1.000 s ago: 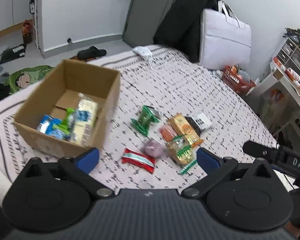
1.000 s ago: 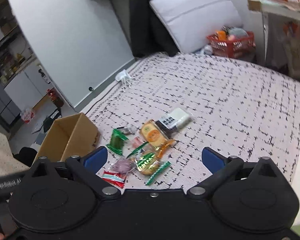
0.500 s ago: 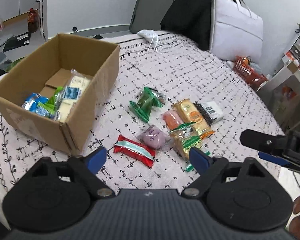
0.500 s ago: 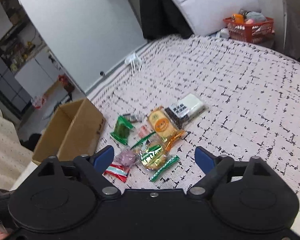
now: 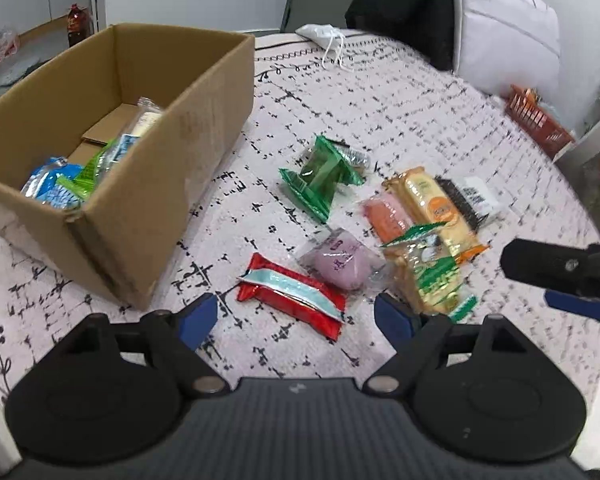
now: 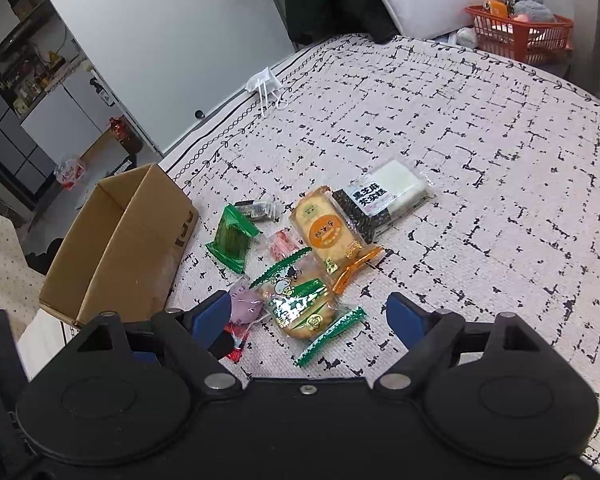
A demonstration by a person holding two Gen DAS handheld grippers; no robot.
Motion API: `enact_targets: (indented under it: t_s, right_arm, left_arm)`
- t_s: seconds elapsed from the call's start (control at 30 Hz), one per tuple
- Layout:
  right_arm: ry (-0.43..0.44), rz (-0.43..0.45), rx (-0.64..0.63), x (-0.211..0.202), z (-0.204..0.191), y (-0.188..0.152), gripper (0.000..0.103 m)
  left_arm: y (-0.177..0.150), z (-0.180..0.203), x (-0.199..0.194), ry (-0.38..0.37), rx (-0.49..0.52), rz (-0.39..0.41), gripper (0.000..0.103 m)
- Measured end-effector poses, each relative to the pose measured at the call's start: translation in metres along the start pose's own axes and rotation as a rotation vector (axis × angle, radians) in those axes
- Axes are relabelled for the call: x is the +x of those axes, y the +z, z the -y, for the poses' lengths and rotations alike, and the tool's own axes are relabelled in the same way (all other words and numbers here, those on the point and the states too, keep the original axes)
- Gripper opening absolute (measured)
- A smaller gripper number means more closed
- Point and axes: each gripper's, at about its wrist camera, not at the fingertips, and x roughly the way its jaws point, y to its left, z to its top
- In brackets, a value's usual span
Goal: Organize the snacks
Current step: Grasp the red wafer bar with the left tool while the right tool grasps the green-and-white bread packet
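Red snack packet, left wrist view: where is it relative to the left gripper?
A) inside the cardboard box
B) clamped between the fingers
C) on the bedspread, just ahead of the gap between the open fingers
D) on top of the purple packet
C. The red snack packet lies flat on the bedspread, just beyond the left gripper, whose pads touch nothing; the cardboard box sits off to the left and the purple packet lies beside it.
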Motion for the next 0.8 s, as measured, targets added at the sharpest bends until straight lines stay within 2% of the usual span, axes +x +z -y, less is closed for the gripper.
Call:
enact_targets:
  t_s: [0.47,0.53,0.7,0.8]
  right_arm:
    - [-0.029,-0.086,-0.055,0.036,-0.006,-0.004,0.085]
    - [-0.033,-0.090,-0.056,0.038,-0.005,-0.004,0.085]
    - [-0.055,-0.095,-0.081,0.046,-0.007,-0.005,0.085]
    - [-0.071,-0.101,-0.119,0.051,-0.013,-0.008,0.085]
  left_arm:
    - [-0.003,0.007,0.028,0.039,0.095,0.007,0.084]
    - [-0.005,0.006,0.027,0.033,0.106,0.014,0.078]
    - [-0.005,0.004,0.022,0.019,0.117,0.024,0.053]
    - [-0.003,-0.001,0.019,0.003,0.096,0.020,0.046]
